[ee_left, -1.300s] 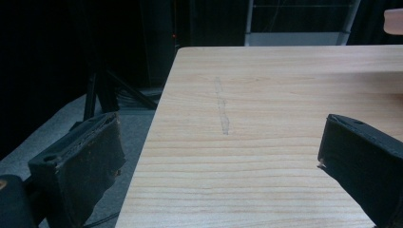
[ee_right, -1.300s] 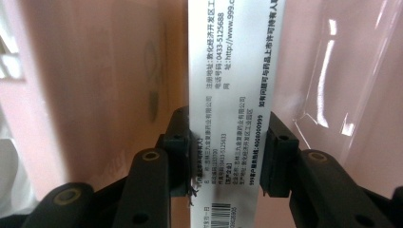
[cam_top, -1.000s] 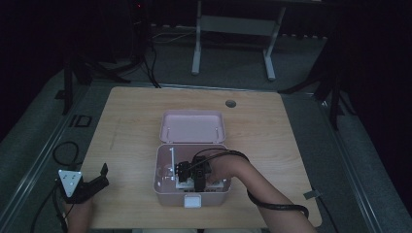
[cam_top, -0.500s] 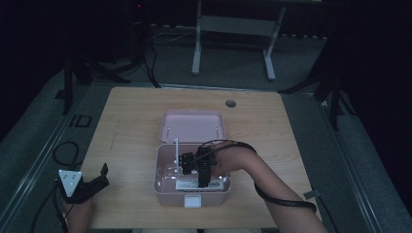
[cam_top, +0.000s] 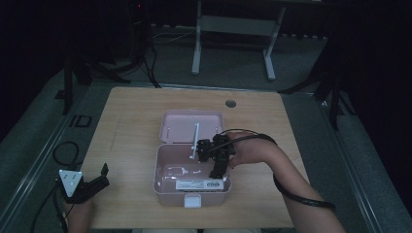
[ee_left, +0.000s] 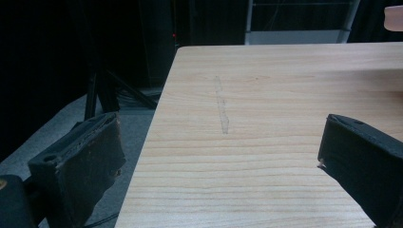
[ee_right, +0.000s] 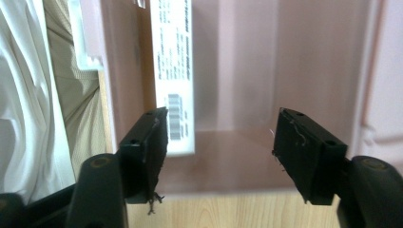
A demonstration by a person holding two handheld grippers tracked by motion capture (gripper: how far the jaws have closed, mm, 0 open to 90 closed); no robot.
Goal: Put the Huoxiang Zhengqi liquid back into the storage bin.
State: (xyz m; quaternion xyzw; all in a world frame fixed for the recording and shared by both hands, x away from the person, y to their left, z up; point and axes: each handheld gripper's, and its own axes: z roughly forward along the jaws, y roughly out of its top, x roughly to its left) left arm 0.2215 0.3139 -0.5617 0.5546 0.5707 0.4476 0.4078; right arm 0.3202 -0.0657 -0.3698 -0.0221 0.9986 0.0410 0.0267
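at about 7 o'clock on the table (cam_top: 131,126), left gripper (cam_top: 94,183) parked near the front-left corner, jaws spread wide over bare wood in the left gripper view, nothing between them. little risk there beyond a snag on the trailing cable (cam_top: 60,155) looped off the table edge if lifted carelessly. toward 6 o'clock of centre, open pink box (cam_top: 192,177), lid (cam_top: 192,126) flung back toward 12 o'clock, a white labelled card (cam_top: 194,183) lying along the near wall inside. above the box's right half, at about 3 o'clock of it, right gripper (cam_top: 217,167) angled down into the cavity, jaws parted wide in the right gripper view, gripping nothing, card (ee_right: 173,71) just past the left jaw. a thin white rod (cam_top: 195,141) standing up beside the gripper body, hard to tell whether attached to the gripper or propped in the box. likely trouble: a jaw catching the box's right wall (ee_right: 368,71) and dragging or tipping the light container; closing off-centre and scraping the card flat against the wall instead of pinching it; knocking the rod over on the way in; the right cable (cam_top: 296,196) brushing the box rim.
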